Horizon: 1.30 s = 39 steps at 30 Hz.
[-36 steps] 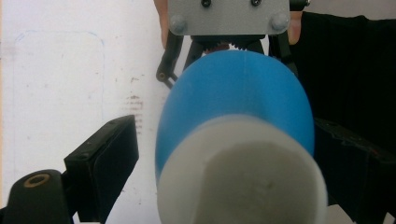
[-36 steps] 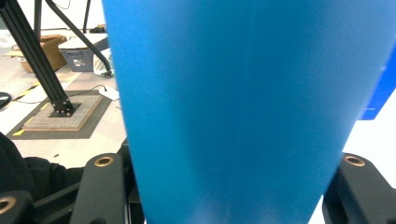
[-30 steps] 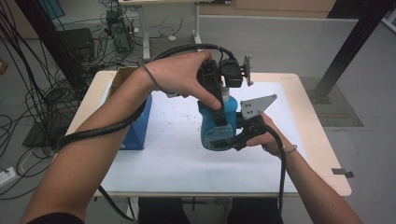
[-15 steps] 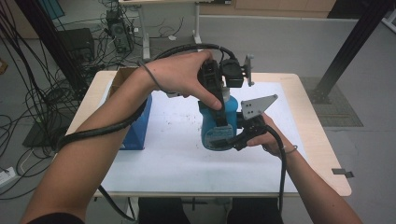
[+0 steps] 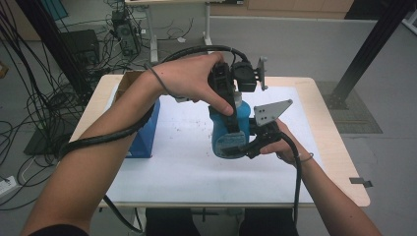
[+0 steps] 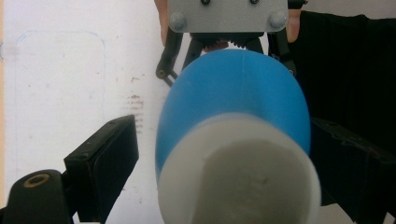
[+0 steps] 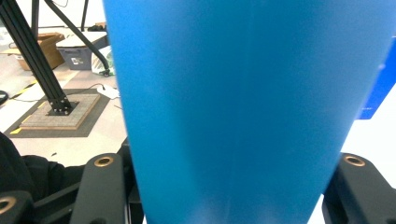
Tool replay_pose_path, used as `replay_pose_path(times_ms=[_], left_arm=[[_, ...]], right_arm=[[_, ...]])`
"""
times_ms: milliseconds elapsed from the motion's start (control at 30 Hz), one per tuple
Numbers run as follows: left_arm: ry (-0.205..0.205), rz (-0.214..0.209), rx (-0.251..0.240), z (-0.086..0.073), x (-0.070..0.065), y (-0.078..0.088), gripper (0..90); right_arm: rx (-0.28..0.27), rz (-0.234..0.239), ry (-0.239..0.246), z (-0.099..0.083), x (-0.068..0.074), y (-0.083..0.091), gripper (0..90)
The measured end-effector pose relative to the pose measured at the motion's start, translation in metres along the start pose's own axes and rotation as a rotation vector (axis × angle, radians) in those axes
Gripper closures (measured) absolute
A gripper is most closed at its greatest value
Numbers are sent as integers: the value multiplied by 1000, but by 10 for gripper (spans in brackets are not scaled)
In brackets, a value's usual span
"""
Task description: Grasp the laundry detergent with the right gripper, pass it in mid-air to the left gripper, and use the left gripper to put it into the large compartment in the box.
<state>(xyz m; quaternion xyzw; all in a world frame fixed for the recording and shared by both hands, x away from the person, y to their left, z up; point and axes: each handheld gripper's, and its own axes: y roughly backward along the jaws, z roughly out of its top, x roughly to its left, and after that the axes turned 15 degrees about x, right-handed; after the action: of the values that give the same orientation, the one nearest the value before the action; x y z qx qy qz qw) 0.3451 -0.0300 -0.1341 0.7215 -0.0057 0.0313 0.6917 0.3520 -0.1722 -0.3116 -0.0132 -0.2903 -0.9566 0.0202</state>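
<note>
A: At the middle of the white mat [image 5: 167, 162] stands the blue bottle [image 5: 227, 132], upright, with the blue box [image 5: 147, 132] off to the bottle's left and the person's side of the table nearest its base; the right gripper [image 5: 246, 145] clamps the bottle low on its body from the bottle's right, jaws pressed to both sides in the right gripper view

B: And the left gripper [image 5: 231, 105]?

A: It hangs over the bottle from above, jaws straddling the white cap [image 6: 238, 172]; in the left gripper view one jaw stands clear of the cap, so it reads as open, not gripping

B: So which step is in hand?

A: Likely the bottle is braced for uncapping; the next move calls for the left jaws to close squarely on the cap, then twist, while the right holds the body firm so it cannot spin or tip
</note>
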Motion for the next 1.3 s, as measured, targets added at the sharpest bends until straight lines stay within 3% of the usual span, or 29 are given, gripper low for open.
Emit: replay_pose_path(times_ms=[1300], left_arm=[[-21, 8, 14, 6, -4, 1, 131]], right_arm=[[-3, -1, 6, 1, 2, 2, 398]])
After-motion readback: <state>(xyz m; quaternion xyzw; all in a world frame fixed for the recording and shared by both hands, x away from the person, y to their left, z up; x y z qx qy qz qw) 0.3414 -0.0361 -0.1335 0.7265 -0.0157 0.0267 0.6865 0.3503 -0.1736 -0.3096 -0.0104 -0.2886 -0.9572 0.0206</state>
